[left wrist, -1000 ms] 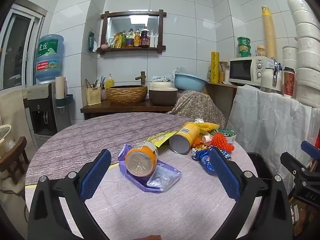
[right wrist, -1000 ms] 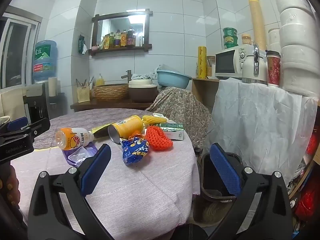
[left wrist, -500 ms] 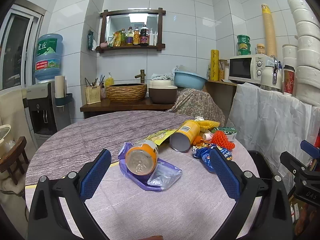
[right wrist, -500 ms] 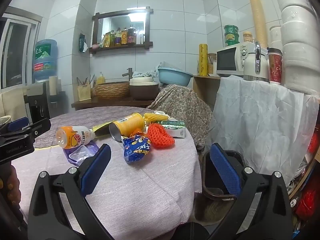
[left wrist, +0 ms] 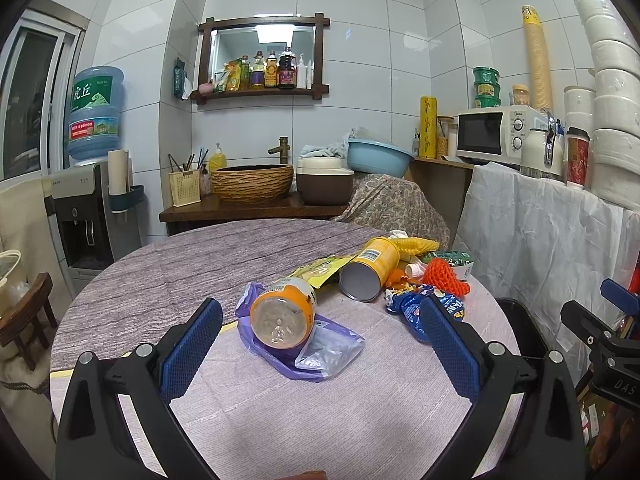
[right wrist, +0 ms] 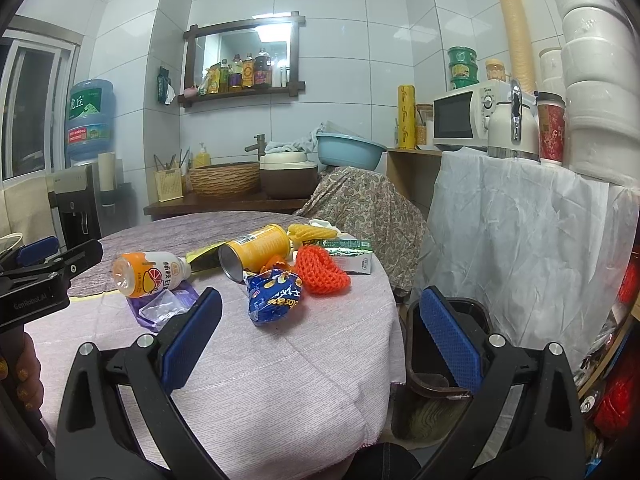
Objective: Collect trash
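Observation:
Trash lies on the round table (left wrist: 168,280): an orange-and-white drink bottle (left wrist: 282,314) on its side on a purple plastic bag (left wrist: 320,354), a yellow can (left wrist: 368,274), a blue snack wrapper (left wrist: 416,308), an orange foam net (left wrist: 446,280) and a green-and-white carton (right wrist: 352,254). My left gripper (left wrist: 316,348) is open, its pads either side of the bottle and short of it. My right gripper (right wrist: 320,336) is open and empty over the table's right edge, near the blue wrapper (right wrist: 274,294). A dark bin (right wrist: 448,344) stands on the floor beside the table.
A counter with a wicker basin (left wrist: 252,182), a brown pot and a blue bowl (left wrist: 378,156) lies behind the table. A water dispenser (left wrist: 86,208) stands at left. A white-draped shelf (left wrist: 540,232) with a microwave is at right.
Both grippers have eased slightly forward toward the trash; the bottle and wrapper appear a little closer. Nothing was grasped.

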